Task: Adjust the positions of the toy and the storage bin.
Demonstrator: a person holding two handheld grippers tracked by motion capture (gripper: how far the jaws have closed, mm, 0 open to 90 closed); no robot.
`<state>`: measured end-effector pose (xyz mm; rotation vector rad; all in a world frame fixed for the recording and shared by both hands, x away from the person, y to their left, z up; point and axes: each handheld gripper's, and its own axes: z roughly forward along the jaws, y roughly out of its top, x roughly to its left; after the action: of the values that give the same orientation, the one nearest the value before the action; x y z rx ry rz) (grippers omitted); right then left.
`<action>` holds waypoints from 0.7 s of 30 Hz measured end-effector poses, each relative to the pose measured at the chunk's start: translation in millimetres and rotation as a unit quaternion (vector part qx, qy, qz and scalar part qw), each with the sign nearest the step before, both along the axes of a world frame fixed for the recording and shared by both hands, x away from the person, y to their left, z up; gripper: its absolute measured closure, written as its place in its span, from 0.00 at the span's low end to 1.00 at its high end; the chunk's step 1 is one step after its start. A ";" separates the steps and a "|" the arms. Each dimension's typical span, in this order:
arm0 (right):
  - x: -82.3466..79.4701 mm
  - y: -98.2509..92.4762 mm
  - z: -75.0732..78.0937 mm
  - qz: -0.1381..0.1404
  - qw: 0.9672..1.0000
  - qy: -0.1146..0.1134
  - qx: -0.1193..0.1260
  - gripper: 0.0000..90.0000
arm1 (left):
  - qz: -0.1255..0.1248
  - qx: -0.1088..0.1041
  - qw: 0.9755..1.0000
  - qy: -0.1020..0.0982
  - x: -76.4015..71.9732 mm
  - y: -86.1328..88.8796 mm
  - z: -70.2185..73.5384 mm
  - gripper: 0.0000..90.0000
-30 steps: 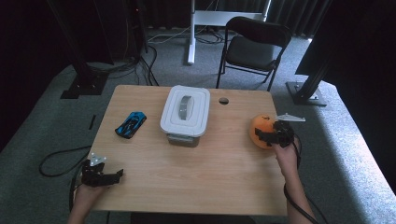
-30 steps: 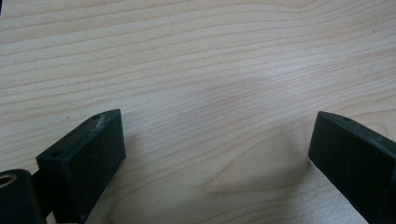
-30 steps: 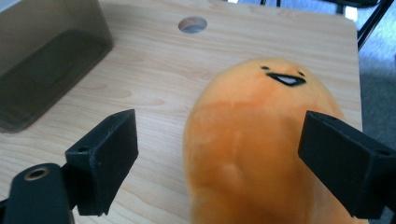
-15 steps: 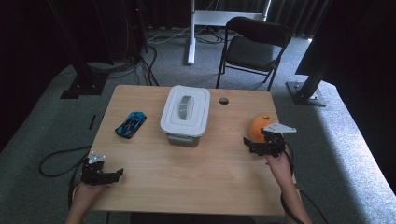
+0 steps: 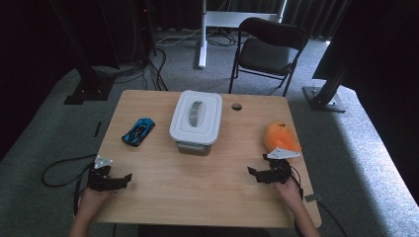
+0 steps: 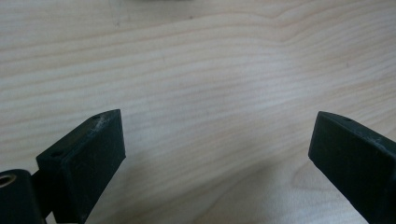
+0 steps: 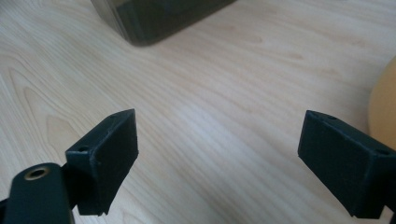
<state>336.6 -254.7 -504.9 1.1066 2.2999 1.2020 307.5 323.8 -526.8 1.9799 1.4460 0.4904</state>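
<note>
Resting near the orange fruit (image 5: 280, 136), right gripper (image 5: 260, 174) stands agape, empty; left gripper (image 5: 120, 180) likewise. Recommend squaring both jaws around fruit before closing.

orange ball (image 5: 280, 137) | blue-and-black toy car (image 5: 138, 132) | white-lidded grey box (image 5: 196, 116) | pale wood-grain table (image 5: 197, 187) | black chair (image 5: 269, 49)

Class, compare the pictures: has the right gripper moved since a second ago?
Yes. The right gripper has drawn back from the orange ball toward the person's edge of the table, jaws open and empty.
</note>
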 end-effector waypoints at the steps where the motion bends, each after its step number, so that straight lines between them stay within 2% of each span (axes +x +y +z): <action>1: -0.9 0.1 -3.5 0.002 1.000 0.004 -0.002 0.13 | -0.001 -0.001 1.000 -0.001 1.6 0.0 0.8 0.05; 7: -5.9 -3.5 -21.6 0.018 1.000 0.017 -0.013 0.13 | -0.001 -0.002 1.000 -0.010 13.1 1.5 6.9 0.05; 12: -9.5 -9.9 -31.6 0.010 1.000 0.017 -0.005 0.13 | 0.001 0.005 1.000 -0.018 23.4 2.8 12.5 0.05; 14: -9.9 -11.2 -35.5 0.010 1.000 0.019 -0.005 0.13 | 0.008 0.010 1.000 -0.021 27.8 3.5 15.1 0.05; 17: -9.9 -11.3 -42.3 0.013 1.000 0.023 -0.016 0.13 | 0.019 -0.001 0.999 -0.028 34.4 6.6 19.5 0.04; 21: -10.3 -6.7 -43.5 0.019 0.999 0.028 -0.030 0.13 | 0.035 0.000 0.999 -0.036 45.0 8.4 24.0 0.02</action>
<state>326.2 -261.4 -548.4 1.0924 2.3931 1.1224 352.4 332.2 -502.9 1.8979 1.4732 0.5865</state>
